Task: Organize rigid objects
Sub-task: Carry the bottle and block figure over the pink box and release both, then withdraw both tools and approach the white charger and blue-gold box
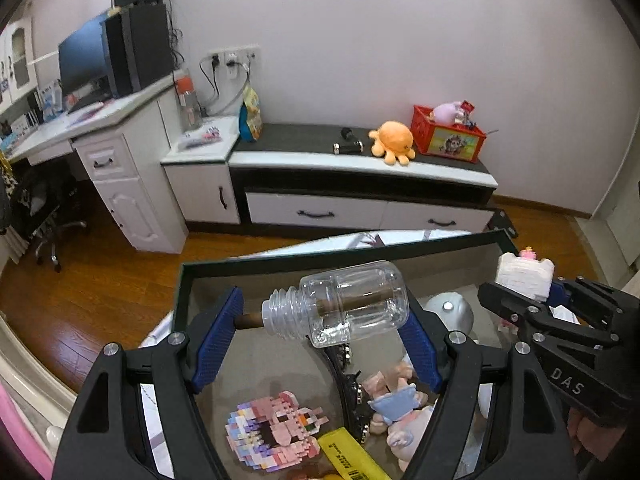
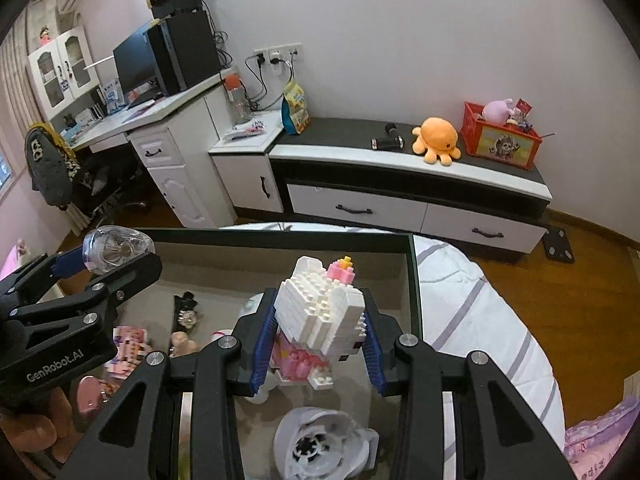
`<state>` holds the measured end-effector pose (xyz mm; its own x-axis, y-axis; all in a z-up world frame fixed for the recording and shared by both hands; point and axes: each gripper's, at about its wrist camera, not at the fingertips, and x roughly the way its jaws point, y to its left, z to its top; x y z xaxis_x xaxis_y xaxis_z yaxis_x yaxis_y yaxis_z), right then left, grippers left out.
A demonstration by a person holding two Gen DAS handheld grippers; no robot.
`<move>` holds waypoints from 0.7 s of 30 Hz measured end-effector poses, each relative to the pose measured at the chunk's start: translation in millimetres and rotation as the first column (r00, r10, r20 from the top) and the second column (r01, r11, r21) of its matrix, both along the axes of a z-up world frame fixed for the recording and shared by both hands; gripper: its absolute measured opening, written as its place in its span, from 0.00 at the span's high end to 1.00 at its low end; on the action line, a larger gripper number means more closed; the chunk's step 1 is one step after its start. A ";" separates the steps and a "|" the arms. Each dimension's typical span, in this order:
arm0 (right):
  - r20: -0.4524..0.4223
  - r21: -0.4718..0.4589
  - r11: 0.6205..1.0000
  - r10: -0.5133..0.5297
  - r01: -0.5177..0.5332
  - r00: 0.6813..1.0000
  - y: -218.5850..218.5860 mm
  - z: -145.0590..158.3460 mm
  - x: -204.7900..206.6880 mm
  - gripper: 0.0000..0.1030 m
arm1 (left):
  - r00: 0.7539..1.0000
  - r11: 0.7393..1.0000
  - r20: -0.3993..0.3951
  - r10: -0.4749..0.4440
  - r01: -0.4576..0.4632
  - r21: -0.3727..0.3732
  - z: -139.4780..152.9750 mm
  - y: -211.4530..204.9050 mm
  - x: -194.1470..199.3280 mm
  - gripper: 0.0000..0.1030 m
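Observation:
My left gripper [image 1: 320,320] is shut on a clear plastic jar [image 1: 340,304] lying sideways, with a brown stick [image 1: 250,321] poking out of its threaded mouth. It hangs above a dark-rimmed box [image 1: 188,272]. My right gripper [image 2: 320,328] is shut on a white and pink brick-built cat figure [image 2: 320,316], held over the same box [image 2: 414,280]. The right gripper [image 1: 536,300] with the figure [image 1: 524,274] shows at the right of the left wrist view. The left gripper [image 2: 108,268] and jar [image 2: 118,248] show at the left of the right wrist view.
The box holds a pink pixel brick figure [image 1: 276,430], a pink plush doll [image 1: 396,400], a studded black strap [image 1: 352,380], a yellow pack [image 1: 352,456], a silver dome [image 1: 452,312] and a white round device [image 2: 320,444]. A white bed [image 2: 480,312] lies underneath. A TV cabinet [image 2: 400,164] with an orange octopus [image 2: 438,140] stands behind.

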<state>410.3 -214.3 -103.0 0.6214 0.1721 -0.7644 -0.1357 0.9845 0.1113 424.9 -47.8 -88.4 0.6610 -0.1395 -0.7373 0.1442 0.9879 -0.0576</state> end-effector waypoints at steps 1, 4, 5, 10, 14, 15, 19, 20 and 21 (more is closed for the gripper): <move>-0.002 0.004 1.000 0.000 0.000 1.000 -0.4 0.1 0.0 0.61 | 1.000 1.000 -0.005 -0.001 0.001 0.005 -0.5 -0.6 1.3 0.25; 0.006 -0.006 1.000 0.001 -0.001 1.000 0.3 3.2 -1.7 0.53 | 1.000 0.999 -0.004 -0.001 0.001 0.032 -0.3 -3.9 0.9 0.23; 0.007 -0.003 1.000 0.006 -0.006 1.000 0.3 4.1 -3.3 0.46 | 1.000 0.999 0.001 -0.001 0.001 0.036 0.7 -3.9 -0.9 0.18; 0.024 0.008 1.000 -0.024 0.023 0.999 -5.6 9.3 -12.9 0.21 | 0.999 0.999 0.023 0.024 -0.025 0.037 10.2 4.1 -11.1 0.03; 0.039 0.044 0.998 -0.037 0.035 0.999 -9.7 17.3 -26.1 0.11 | 0.999 0.999 0.040 0.028 -0.029 0.025 20.7 12.8 -25.7 0.00; 0.045 0.044 0.998 -0.041 0.039 0.998 -9.2 19.4 -29.6 0.11 | 0.999 0.999 0.045 0.027 -0.028 0.024 23.2 14.0 -30.2 0.00; 0.061 0.030 0.996 -0.080 0.079 0.995 -8.8 31.5 -48.7 0.09 | 0.996 0.999 0.085 0.036 -0.036 0.007 37.7 21.9 -56.6 0.00; 0.066 0.031 0.996 -0.084 0.083 0.994 -8.4 34.4 -52.8 0.01 | 0.995 0.999 0.094 0.039 -0.039 0.001 41.9 24.6 -64.5 0.00; 0.076 0.039 0.996 -0.086 0.084 0.993 -7.8 39.1 -59.2 0.00 | 0.994 0.999 0.104 0.042 -0.041 -0.006 46.2 27.3 -72.8 0.00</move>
<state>351.1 -222.1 -63.9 0.6922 0.1421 -0.7076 -0.0613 0.9885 0.1386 352.1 -20.5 -42.2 0.7395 -0.1133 -0.6636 0.1085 0.9929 -0.0486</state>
